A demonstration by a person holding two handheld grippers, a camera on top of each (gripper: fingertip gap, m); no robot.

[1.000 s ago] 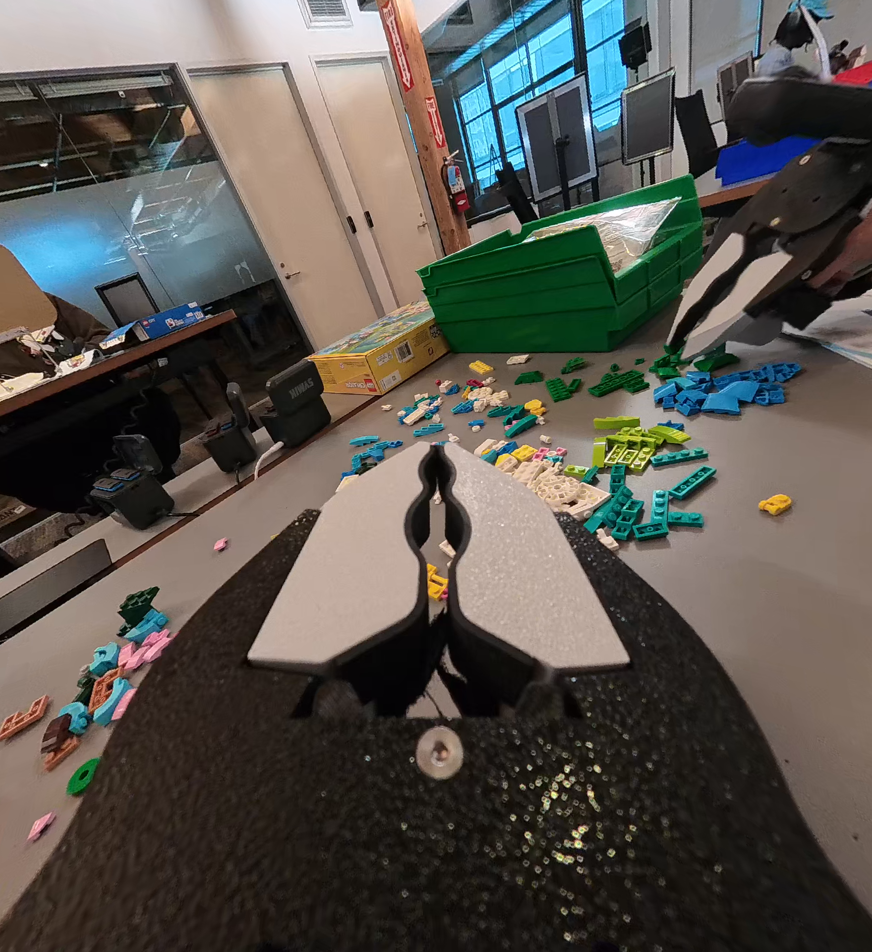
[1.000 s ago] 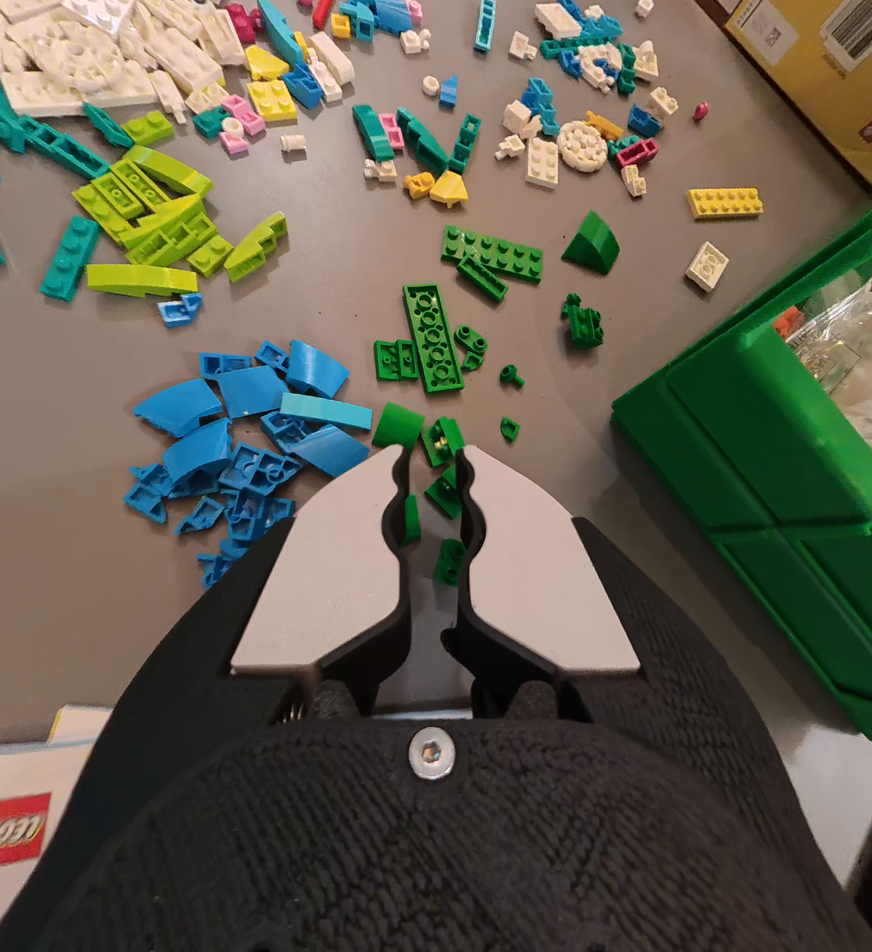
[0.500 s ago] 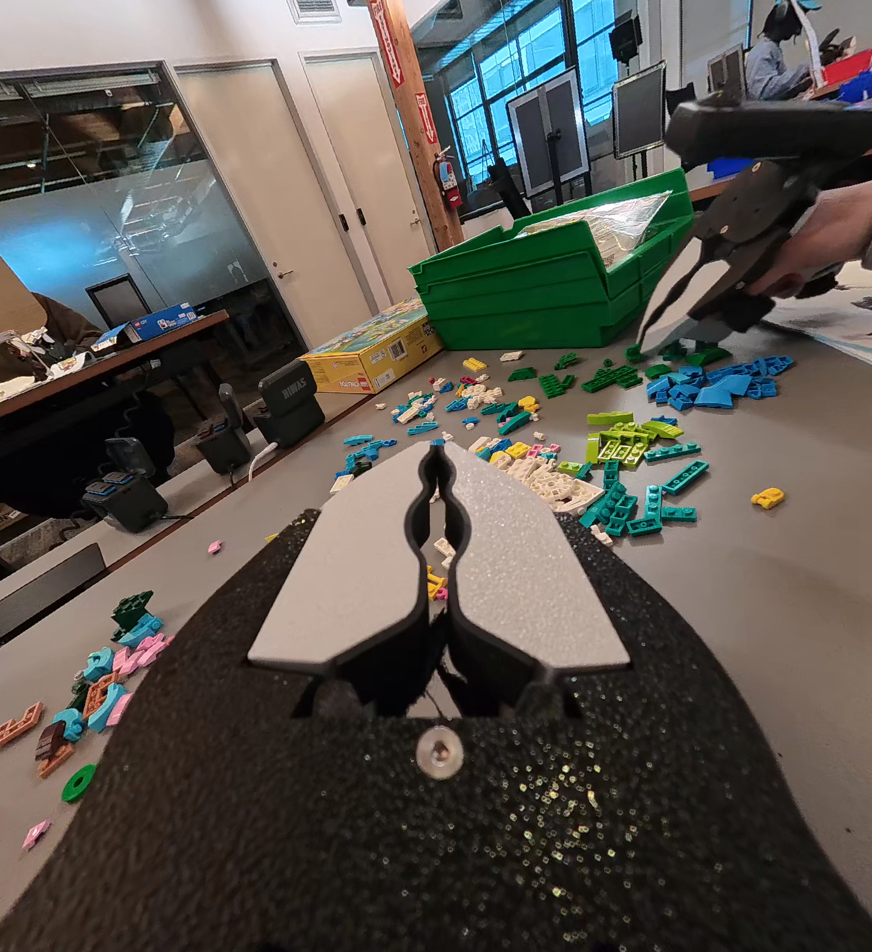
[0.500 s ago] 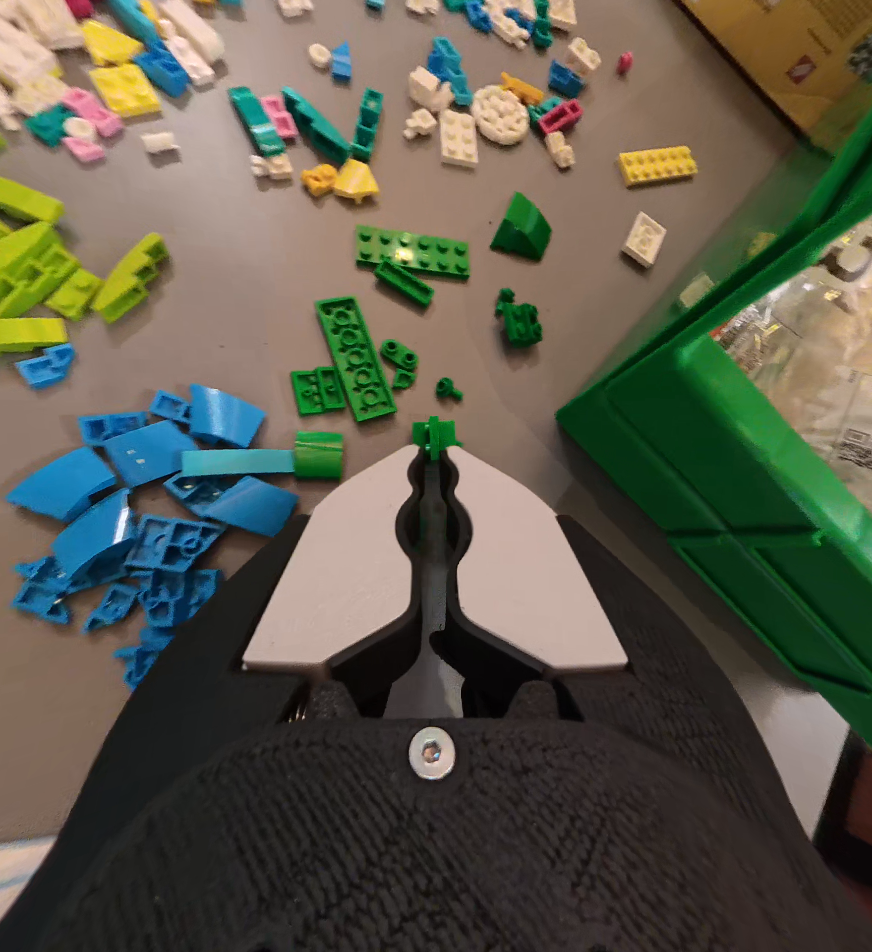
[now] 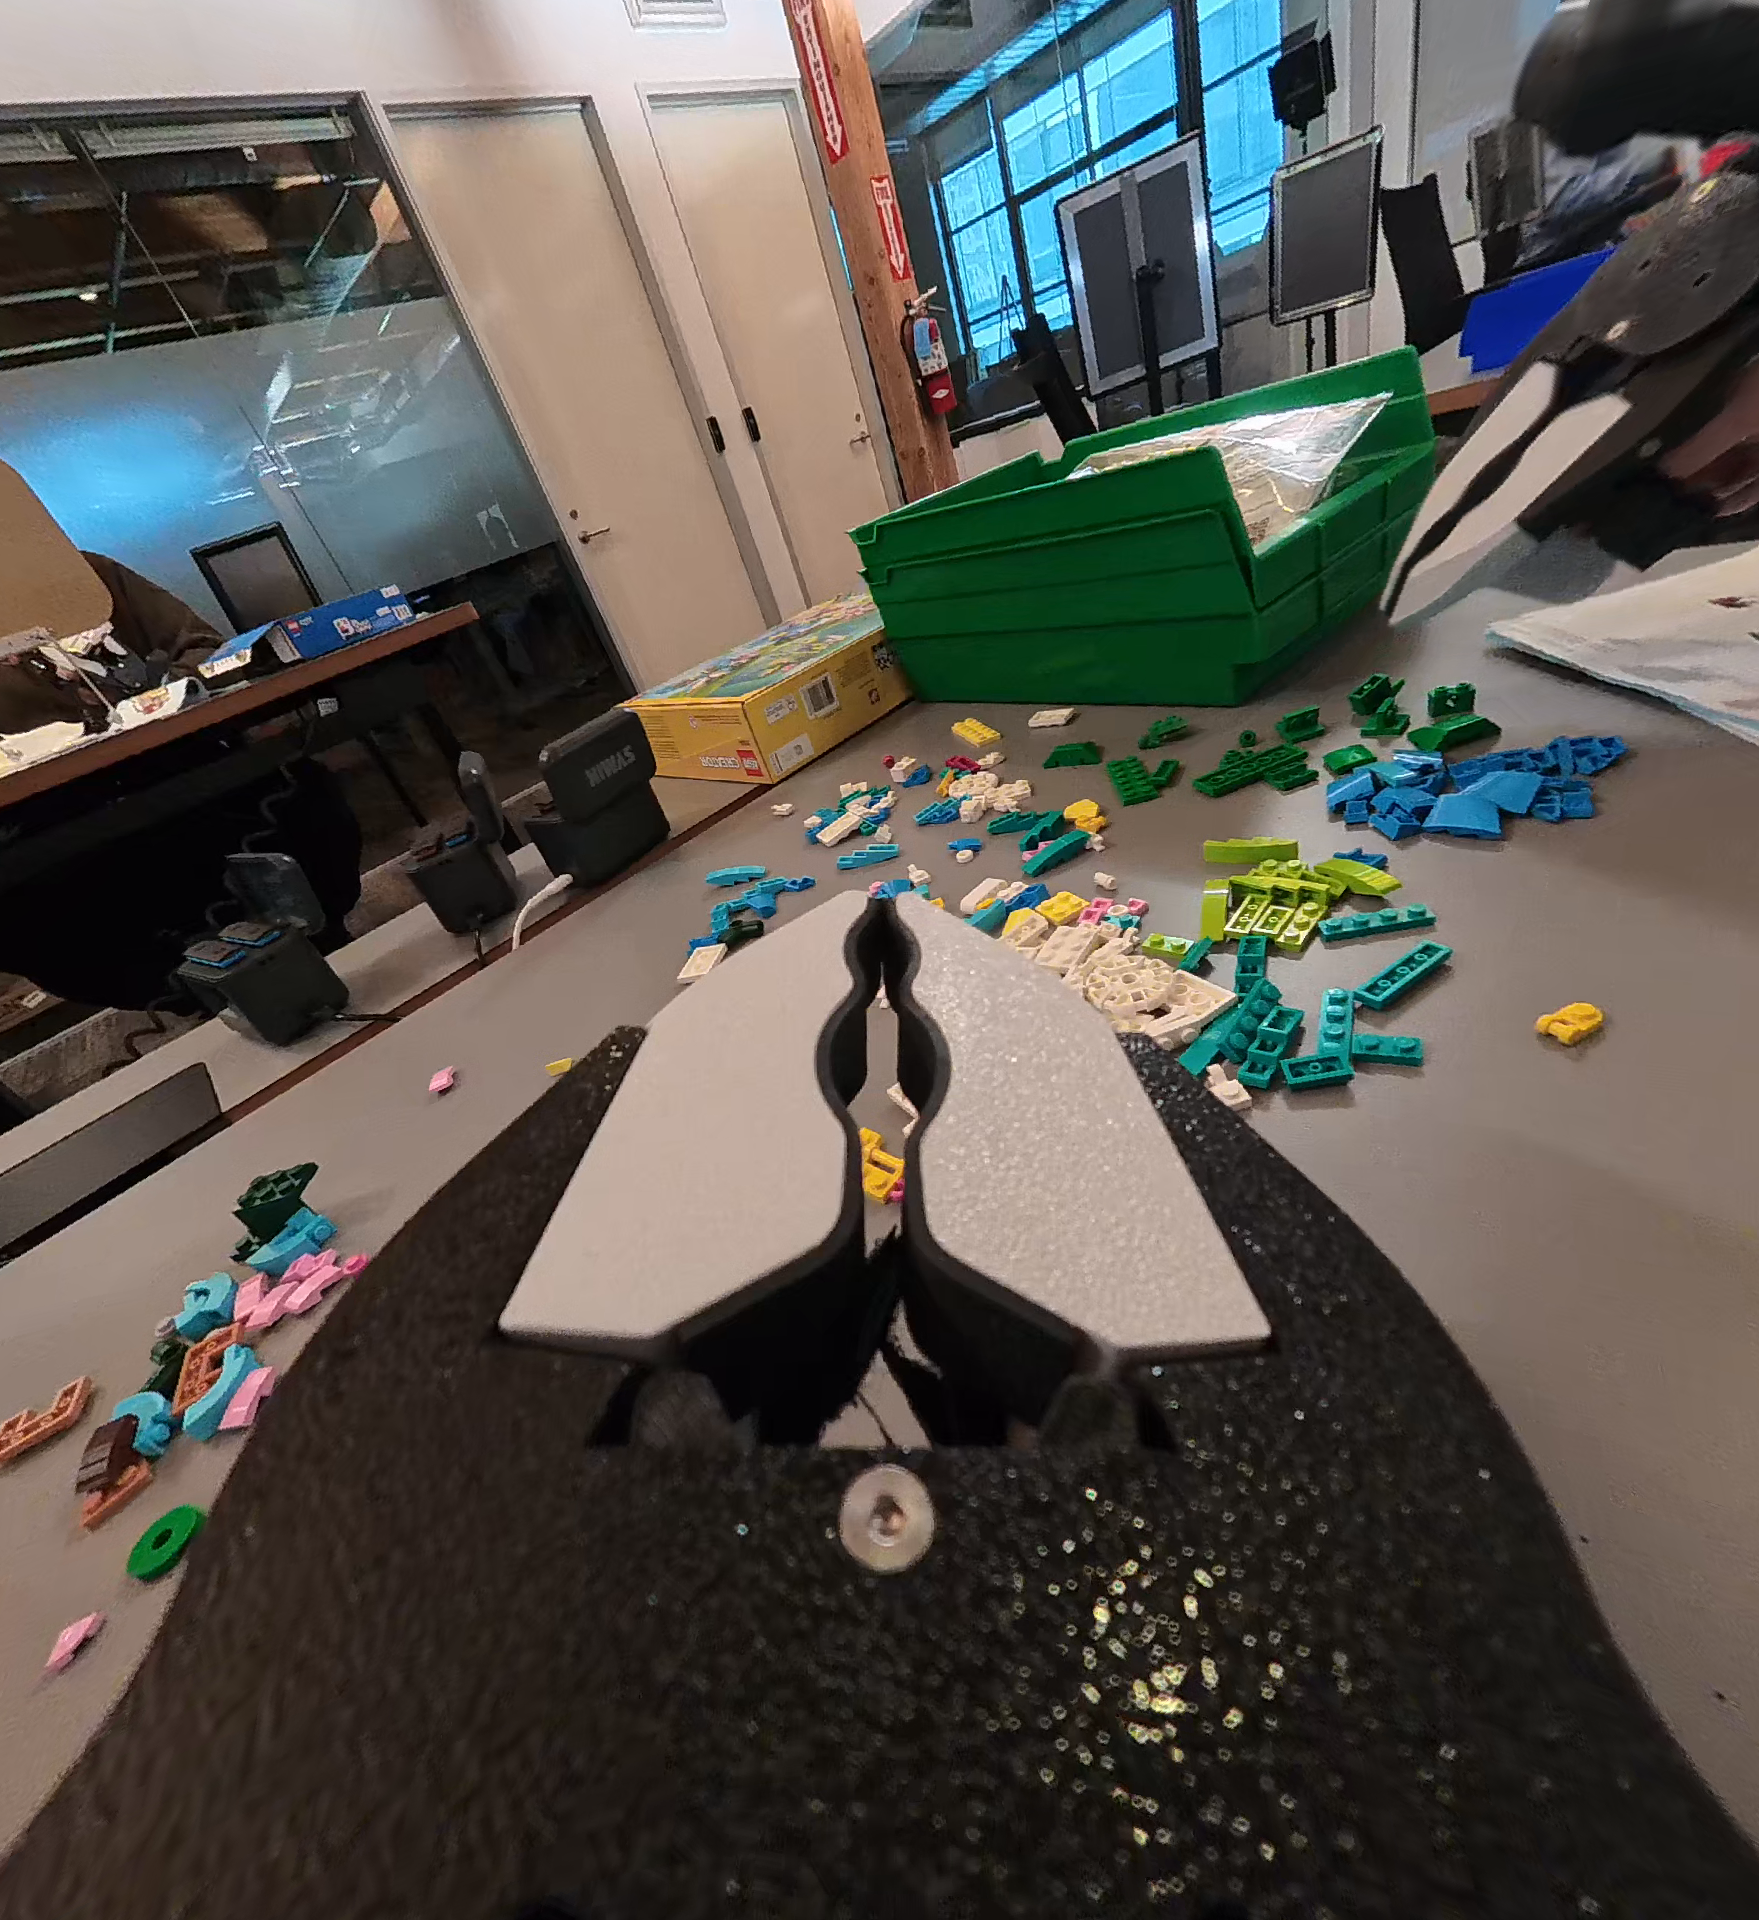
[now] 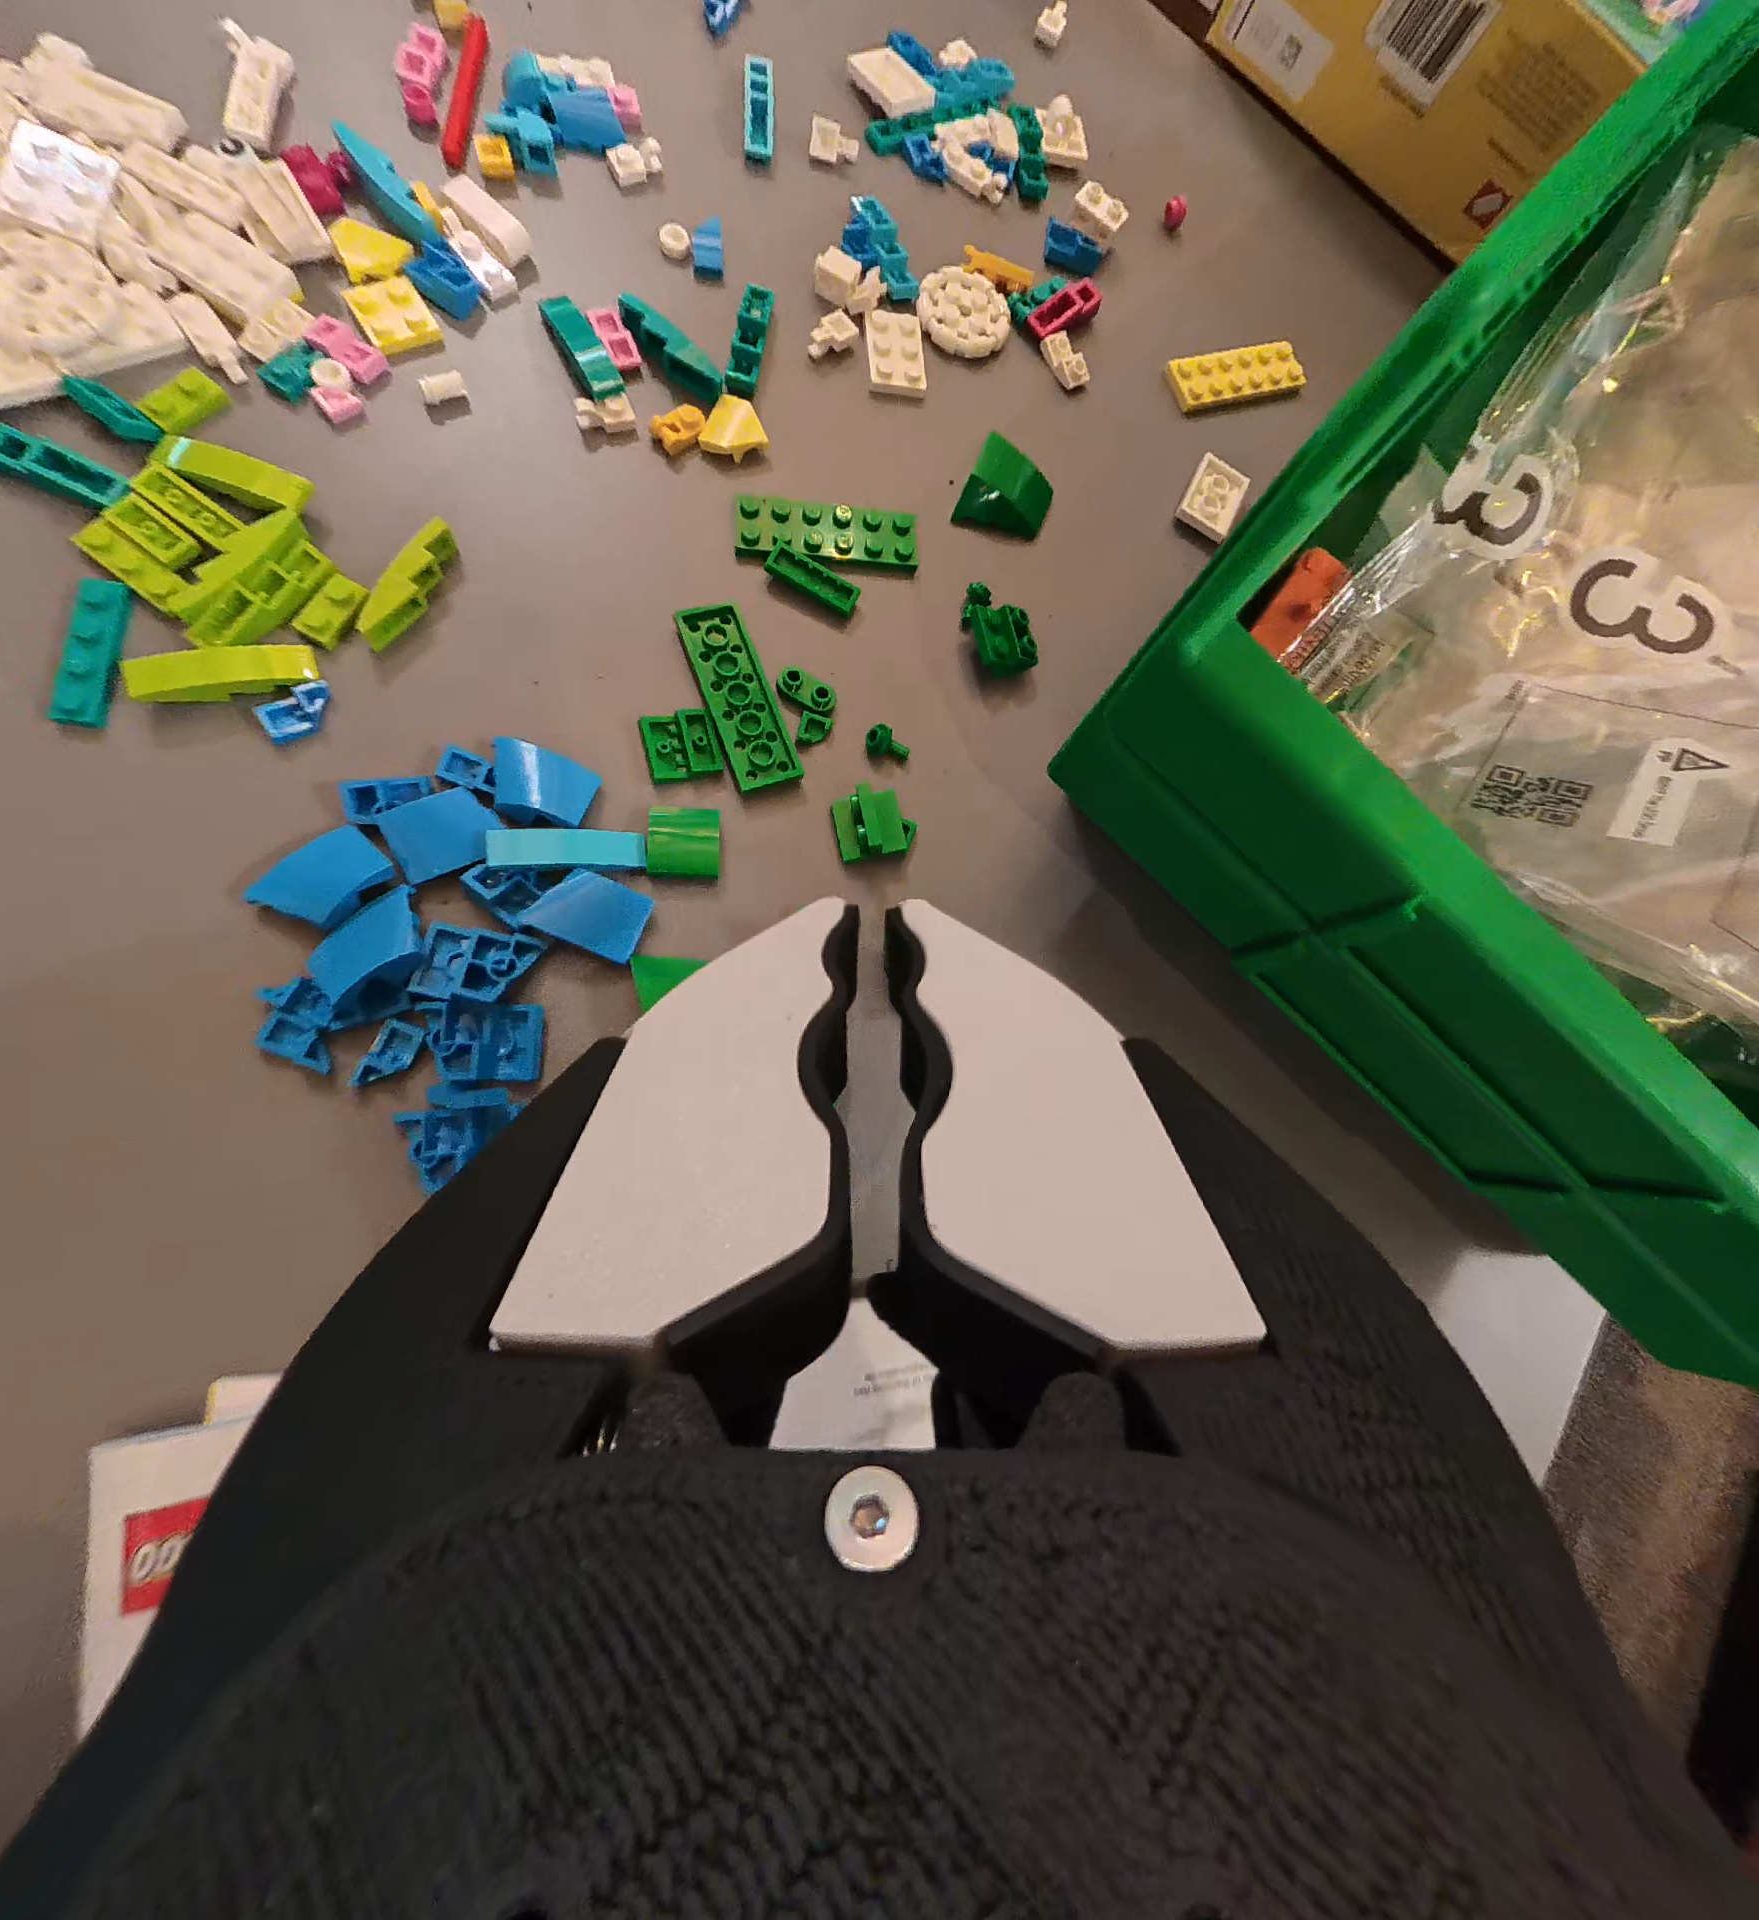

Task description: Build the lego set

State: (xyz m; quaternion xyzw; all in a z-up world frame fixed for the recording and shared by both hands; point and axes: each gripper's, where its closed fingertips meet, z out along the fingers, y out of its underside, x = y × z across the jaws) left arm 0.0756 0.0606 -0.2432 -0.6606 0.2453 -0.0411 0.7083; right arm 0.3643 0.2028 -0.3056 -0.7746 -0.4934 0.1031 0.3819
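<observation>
Above green bricks [image 6: 870,823]: right fingers [image 6: 750,1039] slightly parted, bare; left fingers [image 5: 729,1122] closed, bare.

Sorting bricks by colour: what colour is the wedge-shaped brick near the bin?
Dark green wedge; clearest in the right wrist view.

A grey tabletop [image 6: 563,540] carries loose toy bricks sorted by colour: blue pieces [image 6: 418,935] at nine o'clock, green plates [image 6: 740,696] at centre, white pieces [image 6: 75,260] at eleven. Stacked green bins [image 6: 1374,935] sit at three o'clock, a yellow box [image 6: 1426,94] at one, a booklet [image 6: 142,1538] at seven.
</observation>
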